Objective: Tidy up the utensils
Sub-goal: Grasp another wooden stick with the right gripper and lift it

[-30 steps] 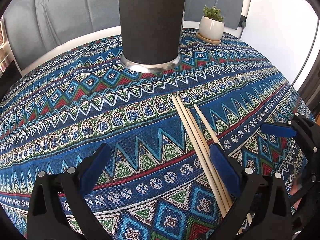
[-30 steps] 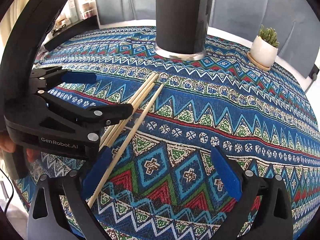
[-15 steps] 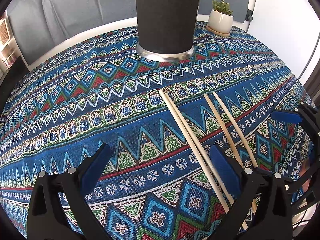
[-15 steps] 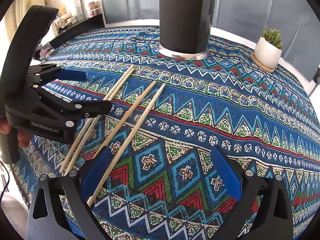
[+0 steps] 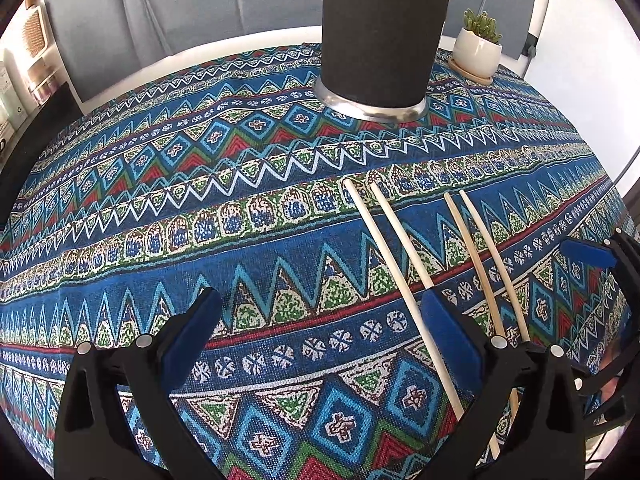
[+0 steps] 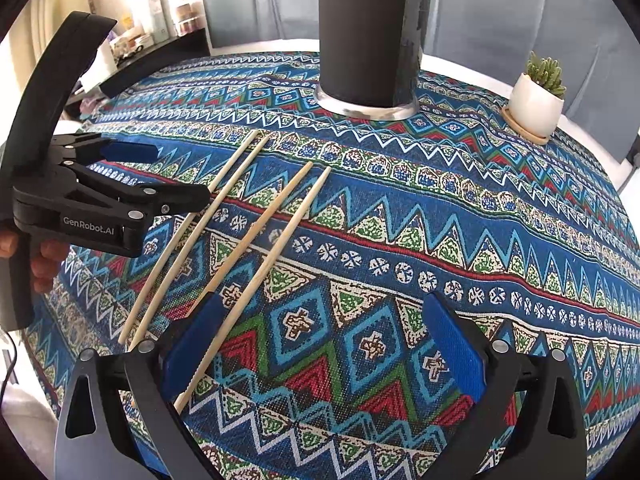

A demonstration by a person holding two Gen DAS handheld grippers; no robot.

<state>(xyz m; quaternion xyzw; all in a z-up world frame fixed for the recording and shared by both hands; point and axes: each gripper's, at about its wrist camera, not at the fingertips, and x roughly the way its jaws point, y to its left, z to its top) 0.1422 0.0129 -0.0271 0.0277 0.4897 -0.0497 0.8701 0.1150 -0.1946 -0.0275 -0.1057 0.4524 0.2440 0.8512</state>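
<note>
Several pale wooden chopsticks lie flat on the patterned cloth in two loose pairs: a left pair [image 6: 192, 236] and a right pair [image 6: 272, 248]. In the left wrist view the left pair [image 5: 396, 256] and the right pair [image 5: 488, 264] both show. A tall black cylinder holder [image 5: 384, 32] with a steel base stands behind them, also in the right wrist view [image 6: 370, 32]. My left gripper [image 5: 320, 336] is open and empty, left of the chopsticks. My right gripper [image 6: 320, 344] is open and empty, its left finger over the right pair's thin ends.
A small cactus in a white pot [image 6: 536, 100] stands on a wooden saucer at the table's back right, also seen in the left wrist view [image 5: 478, 50]. The round table's edge [image 6: 40, 320] drops off at the left. Shelves with bottles [image 6: 160, 12] stand beyond.
The chopsticks, bunched together a second ago, now lie spread into two separate pairs. Both grippers have pulled back and apart, still open.
</note>
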